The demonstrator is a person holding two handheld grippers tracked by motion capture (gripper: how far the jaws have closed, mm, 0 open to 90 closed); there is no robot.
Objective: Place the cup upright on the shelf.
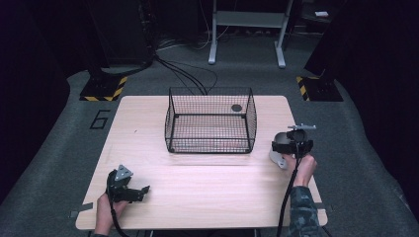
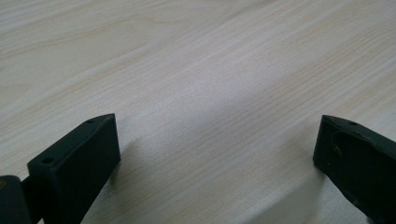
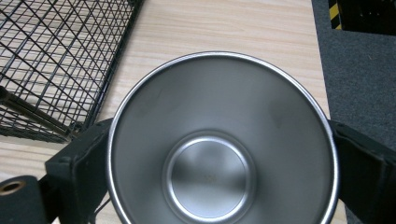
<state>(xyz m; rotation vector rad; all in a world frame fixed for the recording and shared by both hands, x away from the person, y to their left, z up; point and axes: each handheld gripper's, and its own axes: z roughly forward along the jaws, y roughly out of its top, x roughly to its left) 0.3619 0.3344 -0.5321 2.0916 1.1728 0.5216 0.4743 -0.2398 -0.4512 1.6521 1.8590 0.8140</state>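
The steel cup (image 3: pixel 219 144) sits clamped between the jaws of the right gripper (image 1: pixel 291 143), its open mouth facing the gripper's camera so the polished bottom shows. From above, it hangs over the table's (image 1: pixel 207 197) right side, just to the right of the wire basket (image 1: pixel 211 121) and near the table's right edge.

The work in hand looks like carrying the cup into the basket. To do that well, the cup should rise above the basket's near right rim before it travels left, since the wire wall stands taller than the cup's present height appears to be (a sideways sweep would likely knock the mesh and shove the light basket). The jaws press on the cup's flared wall, which is smooth metal, so the grip should hold firm until the cup is low inside.

The basket's floor is open apart from a small dark round thing (image 1: pixel 236 107) near its far right corner, so the middle offers the safest spot. The left gripper (image 1: pixel 141 190) rests near the table's front left, jaws spread wide over bare wood, well away from the path. Beyond the right edge lies grey carpet (image 3: pixel 359 70).
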